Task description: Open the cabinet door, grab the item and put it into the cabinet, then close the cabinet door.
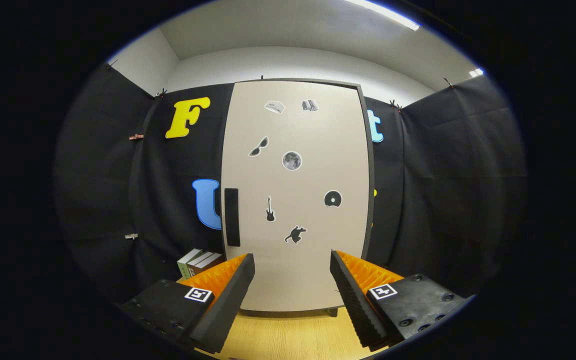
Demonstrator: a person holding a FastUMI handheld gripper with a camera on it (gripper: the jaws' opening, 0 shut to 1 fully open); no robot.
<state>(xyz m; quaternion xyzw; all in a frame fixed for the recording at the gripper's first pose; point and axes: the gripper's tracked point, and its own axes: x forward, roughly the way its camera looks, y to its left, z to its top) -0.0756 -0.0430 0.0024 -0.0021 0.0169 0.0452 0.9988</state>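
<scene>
- The jaws stand wide apart with nothing between them; the gripper point(292, 272) points straight at a tall cabinet point(295, 195).
- The cabinet door point(313, 260) is shut, pale, with small dark stickers point(292, 160) scattered over it.
- A dark vertical handle point(231, 217) sits near the door's left edge, just beyond the left finger.
- A few books point(199, 261) stand upright left of the cabinet, partly hidden behind the left finger.
- Wooden counter point(288, 337) lies bare between the fingers, open up to the cabinet's foot.
- Black cloth walls close both sides.
</scene>
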